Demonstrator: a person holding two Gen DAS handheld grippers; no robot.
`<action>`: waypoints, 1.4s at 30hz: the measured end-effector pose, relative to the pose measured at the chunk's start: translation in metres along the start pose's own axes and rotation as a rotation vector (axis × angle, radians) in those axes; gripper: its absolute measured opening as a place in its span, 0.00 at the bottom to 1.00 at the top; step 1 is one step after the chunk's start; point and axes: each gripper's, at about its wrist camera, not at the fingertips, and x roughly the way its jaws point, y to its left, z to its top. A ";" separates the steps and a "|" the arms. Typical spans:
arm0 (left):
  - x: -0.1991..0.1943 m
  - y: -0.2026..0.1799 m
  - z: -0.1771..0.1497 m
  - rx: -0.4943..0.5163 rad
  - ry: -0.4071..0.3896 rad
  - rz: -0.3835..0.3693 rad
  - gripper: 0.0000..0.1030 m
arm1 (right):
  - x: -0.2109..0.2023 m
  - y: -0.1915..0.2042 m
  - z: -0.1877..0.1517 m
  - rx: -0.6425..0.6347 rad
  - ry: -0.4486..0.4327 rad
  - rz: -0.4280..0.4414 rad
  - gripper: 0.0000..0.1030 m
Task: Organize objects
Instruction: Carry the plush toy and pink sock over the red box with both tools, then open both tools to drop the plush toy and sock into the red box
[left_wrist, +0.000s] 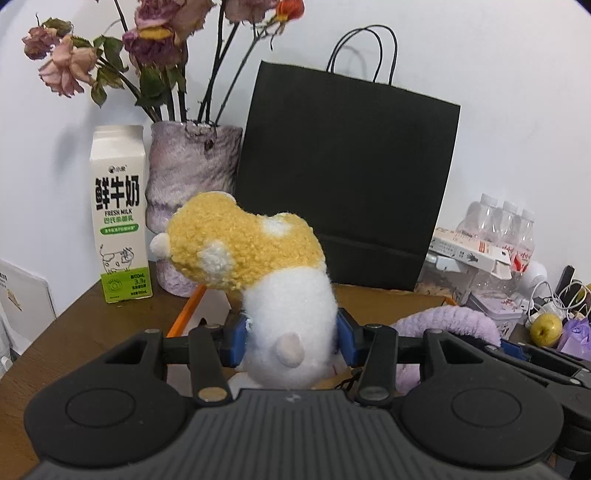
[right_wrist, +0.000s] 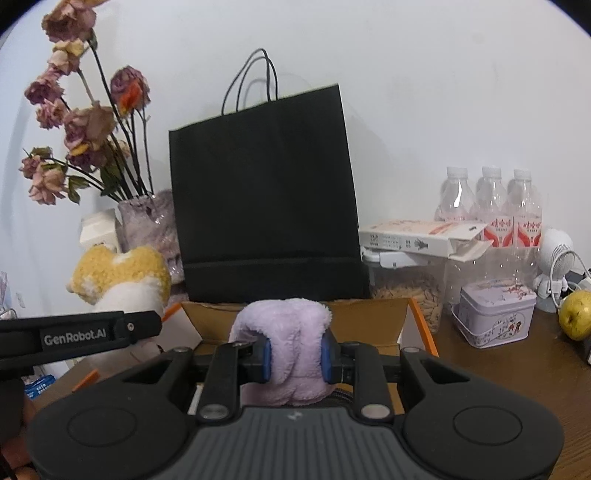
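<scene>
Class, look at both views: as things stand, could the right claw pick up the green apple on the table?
Probably not yet. The right claw is shut on a purple plush piece, so its jaws are occupied. The green apple sits unobstructed at the far right.

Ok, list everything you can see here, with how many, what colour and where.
plush toy: 1, yellow and white, in left gripper
fluffy item: 1, lilac, in right gripper
cardboard box: 1, brown, orange edges, below grippers
paper bag: 1, black, back centre
vase: 1, purple, dried roses, left of bag
milk carton: 1, white and green, far left
bottles: 3, clear, right
tin: 1, lilac, right
apple: 1, yellow-green, far right
left gripper: black, jaws closed
right gripper: black, jaws closed
</scene>
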 end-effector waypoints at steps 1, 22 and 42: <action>0.001 -0.001 -0.001 0.005 0.005 0.000 0.48 | 0.003 -0.001 -0.002 0.002 0.014 0.000 0.23; -0.020 -0.005 0.004 0.002 -0.040 0.020 1.00 | -0.007 0.000 0.004 -0.017 0.055 -0.024 1.00; -0.093 0.002 0.005 -0.055 -0.109 0.002 1.00 | -0.081 0.006 0.015 -0.055 0.003 -0.011 1.00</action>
